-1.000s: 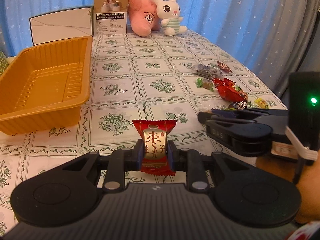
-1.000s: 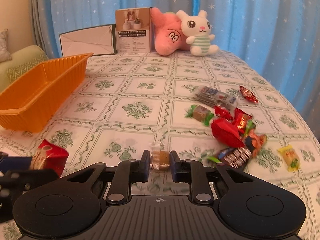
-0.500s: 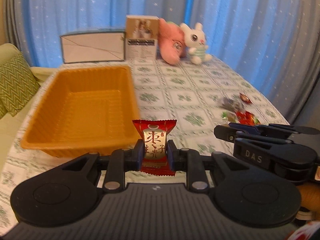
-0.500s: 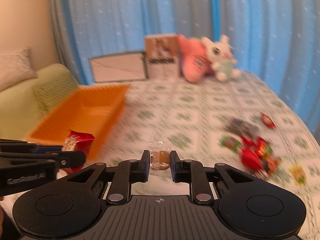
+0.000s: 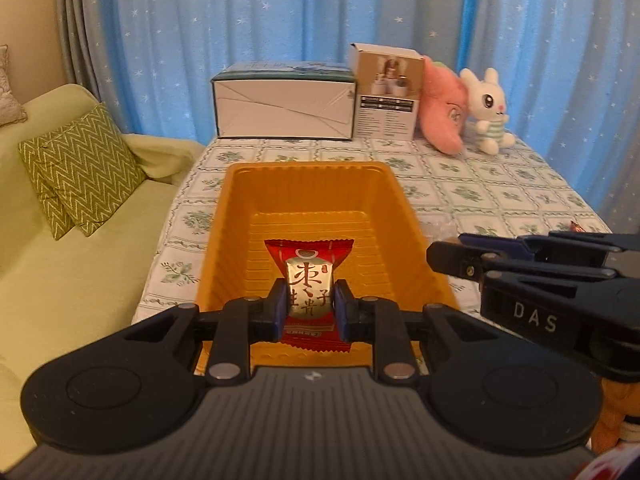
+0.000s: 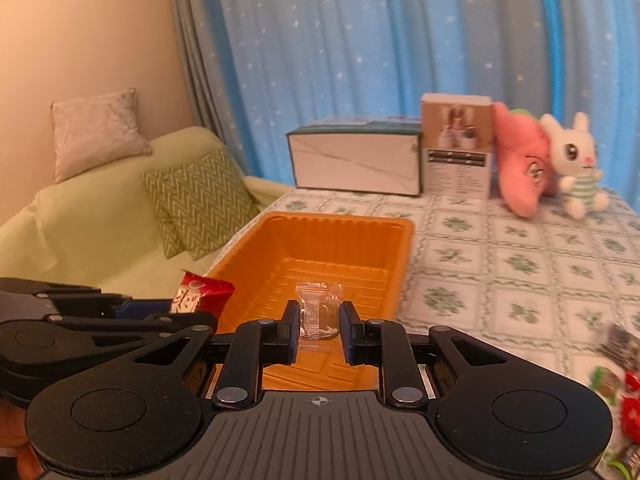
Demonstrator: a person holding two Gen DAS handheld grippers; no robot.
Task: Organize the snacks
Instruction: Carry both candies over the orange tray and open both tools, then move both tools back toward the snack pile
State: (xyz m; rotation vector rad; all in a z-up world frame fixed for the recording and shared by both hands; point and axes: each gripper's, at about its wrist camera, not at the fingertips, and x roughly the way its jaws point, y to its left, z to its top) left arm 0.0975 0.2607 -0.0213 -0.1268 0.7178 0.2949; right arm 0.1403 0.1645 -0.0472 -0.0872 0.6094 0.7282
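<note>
The table (image 5: 480,184) wears a white cloth with green flower squares. An orange plastic tray (image 5: 236,216) sits on it near the left edge, with ridged walls and floor.

The left gripper (image 5: 310,306) pinches a red candy packet (image 5: 309,280) with a silver label and red letters. The packet stands upright between the two pads, above the near end of the tray. The right gripper (image 6: 320,322) pinches a small clear-wrapped sweet (image 6: 318,316), and it also hangs over the near end of the tray. Both claws are narrow, squeezed on their snacks. The two grippers are side by side; each one shows at the edge of the other's view.

At the far end of the table stands a long white box (image 5: 284,110) with a dark green top. Just beside it is a taller small box (image 5: 386,94) with a picture and black labels. Next come a pink plush toy (image 5: 444,116) and a white bunny toy (image 5: 488,110) in a striped shirt, touching each other.

More wrapped snacks (image 6: 616,384) lie on the cloth at the right, blurry.

Behind everything hangs a blue curtain (image 5: 280,12) dotted with small white stars. Left of the table is a light green sofa (image 5: 80,272) with a green zigzag cushion (image 5: 80,168) and a pale grey cushion (image 6: 96,132). The wall (image 6: 80,32) above it is cream.
</note>
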